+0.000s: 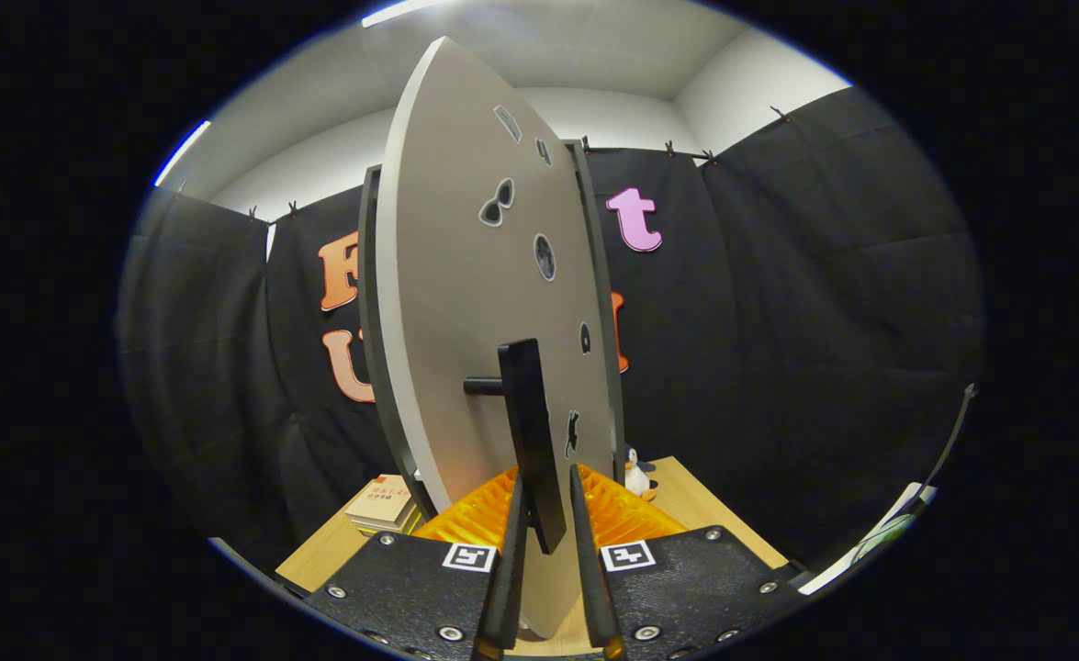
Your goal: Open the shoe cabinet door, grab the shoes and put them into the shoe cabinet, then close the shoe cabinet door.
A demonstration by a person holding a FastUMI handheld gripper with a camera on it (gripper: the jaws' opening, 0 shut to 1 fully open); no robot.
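Note:
The shoe cabinet door [466,303], a pale panel with small stickers, stands nearly edge-on right in front of me, swung out from the dark cabinet frame [369,321] behind it. Its black bar handle [530,431] juts from the door on a short peg. The handle's lower end sits between my fingers. My gripper [546,551] is shut on the handle, with one fingertip [513,542] against its left side and the other close on its right. The door's bottom edge drops between the fingers below the handle.
A wooden table [704,514] lies under the cabinet. A stack of books [383,505] rests on it to the left of the door. A small penguin toy [635,477] stands beyond the right finger. Black cloth walls surround the booth.

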